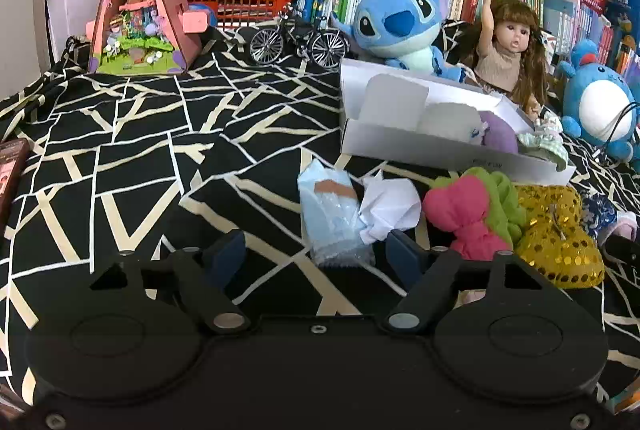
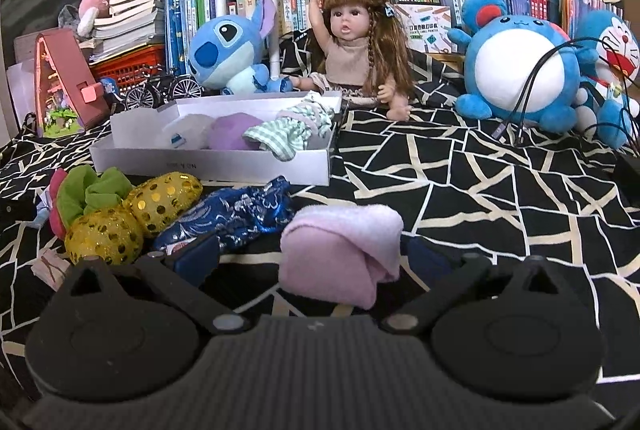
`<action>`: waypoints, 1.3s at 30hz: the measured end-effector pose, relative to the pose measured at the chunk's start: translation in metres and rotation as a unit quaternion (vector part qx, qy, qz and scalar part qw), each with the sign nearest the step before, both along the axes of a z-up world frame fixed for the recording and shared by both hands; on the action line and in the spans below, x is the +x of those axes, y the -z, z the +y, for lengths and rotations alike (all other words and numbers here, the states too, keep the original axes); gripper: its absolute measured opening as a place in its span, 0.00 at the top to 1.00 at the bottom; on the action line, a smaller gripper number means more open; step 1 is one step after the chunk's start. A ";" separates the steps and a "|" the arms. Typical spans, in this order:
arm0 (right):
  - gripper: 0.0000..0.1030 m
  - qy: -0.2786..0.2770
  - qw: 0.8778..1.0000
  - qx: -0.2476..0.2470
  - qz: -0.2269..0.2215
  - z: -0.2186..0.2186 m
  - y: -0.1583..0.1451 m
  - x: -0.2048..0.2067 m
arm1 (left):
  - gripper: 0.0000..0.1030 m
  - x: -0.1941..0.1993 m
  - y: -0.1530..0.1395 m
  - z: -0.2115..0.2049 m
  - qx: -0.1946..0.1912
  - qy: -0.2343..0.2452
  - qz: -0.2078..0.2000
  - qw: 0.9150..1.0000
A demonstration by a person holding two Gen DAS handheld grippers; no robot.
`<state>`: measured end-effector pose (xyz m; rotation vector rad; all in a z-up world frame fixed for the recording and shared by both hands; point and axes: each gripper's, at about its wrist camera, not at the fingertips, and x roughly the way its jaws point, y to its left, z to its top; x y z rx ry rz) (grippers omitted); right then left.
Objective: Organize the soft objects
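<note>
Left wrist view: white cardboard box (image 1: 440, 149) sits on the black-and-cream patterned cloth (image 1: 140, 149), already partly filled. Inside: a white soft bundle (image 1: 448, 119), a purple soft ball (image 1: 500, 131) and a green-checked cloth (image 1: 544, 141) hanging over the near rim. So three items look sorted.

Still loose in front of the box, left to right: light-blue plastic-wrapped pack (image 1: 332, 213), crumpled white paper or cloth (image 1: 390, 207), pink-and-green fabric bundle (image 1: 472, 213), gold sequin pouch (image 1: 560, 242).

Left gripper (image 1: 316, 250) has its jaws spread either side of the blue pack's near end; pads not clearly pressing on it, so it is not gripped yet. Looks like that pack is the next pick.

Right wrist view: right gripper (image 2: 316, 254) is spread wide, with a rolled pink-and-white sock (image 2: 340, 250) lying between the fingers; no pinch visible. Blue brocade pouch (image 2: 232, 213) lies just left of it, beside the sequin pouch.

Judgement: roughly a third done. About six soft items remain outside the box. Plush toys and doll (image 2: 352, 41) at the back seem to be backdrop, cannot tell if they count.
</note>
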<state>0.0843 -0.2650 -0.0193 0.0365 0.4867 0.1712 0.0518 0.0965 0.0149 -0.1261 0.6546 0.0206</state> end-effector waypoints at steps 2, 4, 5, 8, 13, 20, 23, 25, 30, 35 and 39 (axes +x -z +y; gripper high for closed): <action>0.00 0.001 1.000 -0.001 0.003 0.000 0.002 0.000 | 0.37 -0.001 0.002 0.001 0.002 -0.003 0.004 1.000; 0.00 0.001 1.000 -0.003 0.004 0.001 0.003 0.000 | 0.38 -0.004 0.002 0.002 0.004 -0.018 0.000 1.000; 0.00 0.001 1.000 -0.003 0.004 0.001 0.003 0.000 | 0.38 -0.007 0.000 0.004 0.003 -0.025 -0.006 1.000; 0.00 0.001 1.000 0.000 0.004 0.002 0.004 0.000 | 0.38 -0.011 -0.005 0.008 0.000 -0.040 -0.026 0.999; 0.00 0.015 1.000 0.011 0.001 -0.001 0.004 0.002 | 0.38 -0.003 -0.004 0.010 0.014 -0.049 -0.024 0.998; 0.00 0.029 0.999 0.014 0.004 -0.005 0.005 0.005 | 0.38 0.013 0.007 -0.003 0.012 -0.031 -0.009 0.999; 0.00 0.033 0.999 0.012 0.006 -0.005 0.006 0.006 | 0.38 0.020 0.009 -0.008 0.011 -0.027 -0.005 1.000; 0.01 0.035 0.999 0.010 0.007 -0.005 0.007 0.007 | 0.37 0.023 0.010 -0.012 0.010 -0.025 -0.004 1.000; 0.01 0.036 0.999 0.008 0.008 -0.004 0.008 0.009 | 0.37 0.032 0.014 -0.020 0.019 -0.022 0.000 1.000; 0.01 0.033 0.999 0.008 0.015 -0.003 0.008 0.011 | 0.38 0.033 0.016 -0.022 0.024 -0.021 -0.003 0.999; 0.01 0.034 0.999 0.011 0.023 -0.003 0.009 0.013 | 0.40 0.033 0.016 -0.022 0.025 -0.020 -0.003 0.999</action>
